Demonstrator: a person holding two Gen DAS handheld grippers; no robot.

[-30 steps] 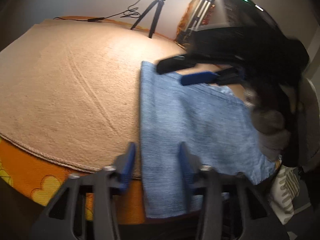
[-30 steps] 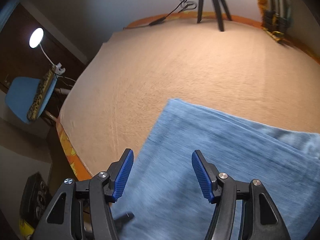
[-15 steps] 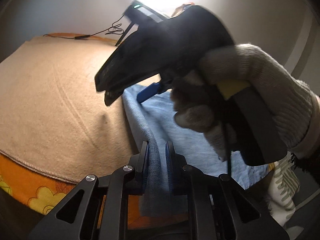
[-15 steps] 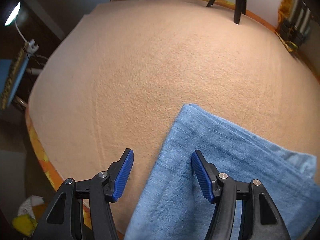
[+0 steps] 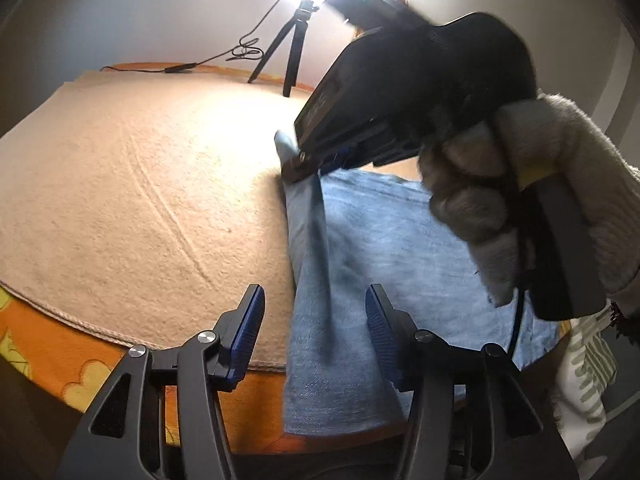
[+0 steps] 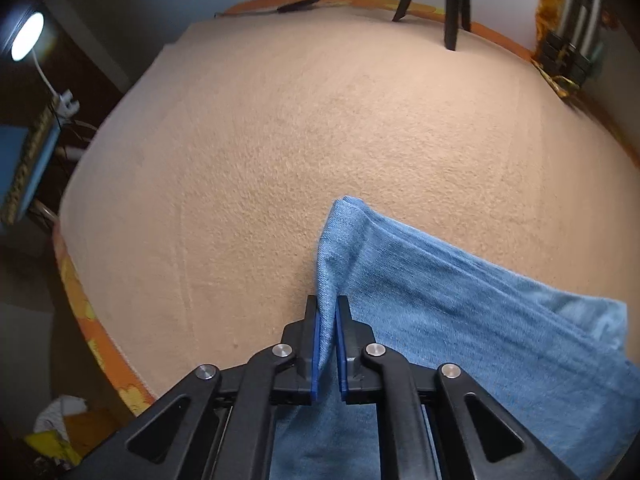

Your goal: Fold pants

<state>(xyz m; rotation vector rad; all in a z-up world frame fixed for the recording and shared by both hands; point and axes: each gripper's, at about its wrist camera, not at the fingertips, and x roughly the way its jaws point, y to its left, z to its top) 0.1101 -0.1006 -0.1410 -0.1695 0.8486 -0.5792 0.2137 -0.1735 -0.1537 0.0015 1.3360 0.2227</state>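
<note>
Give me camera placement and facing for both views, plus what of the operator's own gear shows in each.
Left wrist: sits on the left gripper, looks forward over the beige blanket toward the tripod; its open blue-padded fingers straddle the near edge of the blue pants; the right gripper and gloved right hand show too.
Right wrist: sits on the right gripper, looks forward and down at the beige blanket; its fingers are shut on a raised fold of the blue pants.
Shared: blanket, pants, tripod, right gripper.
</note>
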